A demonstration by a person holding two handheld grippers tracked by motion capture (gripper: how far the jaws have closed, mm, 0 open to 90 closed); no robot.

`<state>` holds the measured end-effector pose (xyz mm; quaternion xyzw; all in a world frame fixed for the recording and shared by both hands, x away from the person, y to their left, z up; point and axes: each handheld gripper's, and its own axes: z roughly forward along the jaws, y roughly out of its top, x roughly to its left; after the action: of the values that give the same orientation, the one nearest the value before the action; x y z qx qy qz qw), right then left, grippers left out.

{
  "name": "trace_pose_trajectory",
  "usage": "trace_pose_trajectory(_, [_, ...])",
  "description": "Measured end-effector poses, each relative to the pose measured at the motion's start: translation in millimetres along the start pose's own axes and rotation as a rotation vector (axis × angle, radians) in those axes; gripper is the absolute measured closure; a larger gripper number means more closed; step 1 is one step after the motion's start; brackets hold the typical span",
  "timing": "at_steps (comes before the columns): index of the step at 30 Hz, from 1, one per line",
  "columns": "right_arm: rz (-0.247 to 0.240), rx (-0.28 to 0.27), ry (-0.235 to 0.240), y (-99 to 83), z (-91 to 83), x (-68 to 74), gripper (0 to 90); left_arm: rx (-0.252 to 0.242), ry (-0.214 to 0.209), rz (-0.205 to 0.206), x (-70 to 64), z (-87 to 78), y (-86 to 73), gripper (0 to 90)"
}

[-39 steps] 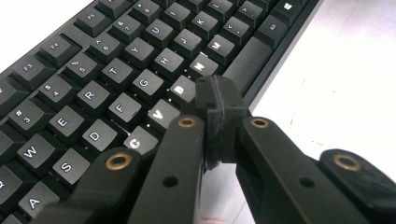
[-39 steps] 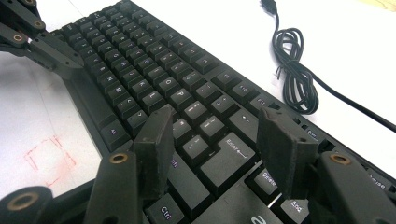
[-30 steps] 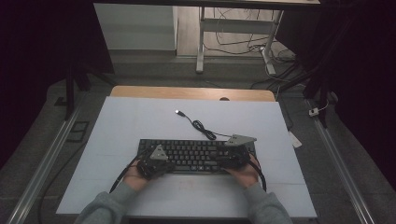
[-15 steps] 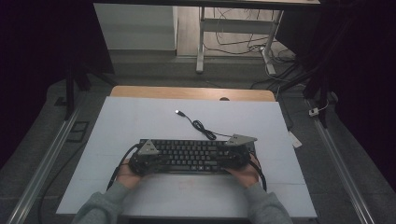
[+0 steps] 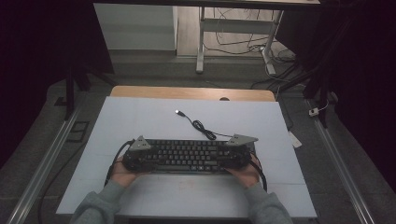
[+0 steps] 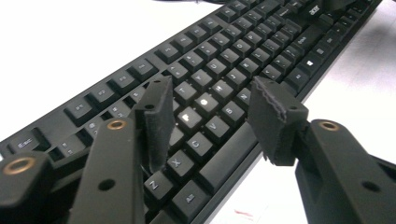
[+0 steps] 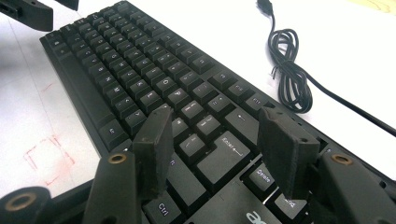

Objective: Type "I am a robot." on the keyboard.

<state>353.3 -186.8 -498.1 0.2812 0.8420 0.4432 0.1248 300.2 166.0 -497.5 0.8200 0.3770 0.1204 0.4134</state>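
Note:
A black keyboard (image 5: 187,156) lies across the near middle of the white table top (image 5: 140,116). Its cable (image 5: 201,127) is coiled behind it and ends in a loose USB plug (image 5: 178,112). My left gripper (image 5: 148,158) hovers over the keyboard's left end, open, with its jaws (image 6: 210,100) above the Z, X, C and V keys (image 6: 194,144). Over the right end my right gripper (image 5: 229,158) is open too, jaws (image 7: 217,126) spread above the Enter key (image 7: 224,156). Neither holds anything. The cable coil (image 7: 289,70) lies past the keyboard's back edge.
A faint red square mark (image 7: 49,156) is drawn on the table in front of the keyboard. A wooden strip (image 5: 191,93) borders the table's far edge. Metal rails (image 5: 42,163) run on the floor at both sides, and a desk frame with loose wires (image 5: 233,42) stands beyond.
My left gripper has slid left along the keyboard, from over its left part to its left end. The right gripper and the keyboard have stayed put.

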Motion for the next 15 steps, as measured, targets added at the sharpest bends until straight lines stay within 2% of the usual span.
trace_pose_trajectory(9, [0.002,-0.003,-0.001,-0.1,-2.4,0.0,45.8,0.001,0.017,-0.042,9.3,-4.0,-2.2,42.0])
trace_pose_trajectory(15, [0.002,-0.01,0.0,0.0,-2.1,0.6,45.7,-0.002,0.024,-0.046,11.6,-5.4,-2.2,41.6])
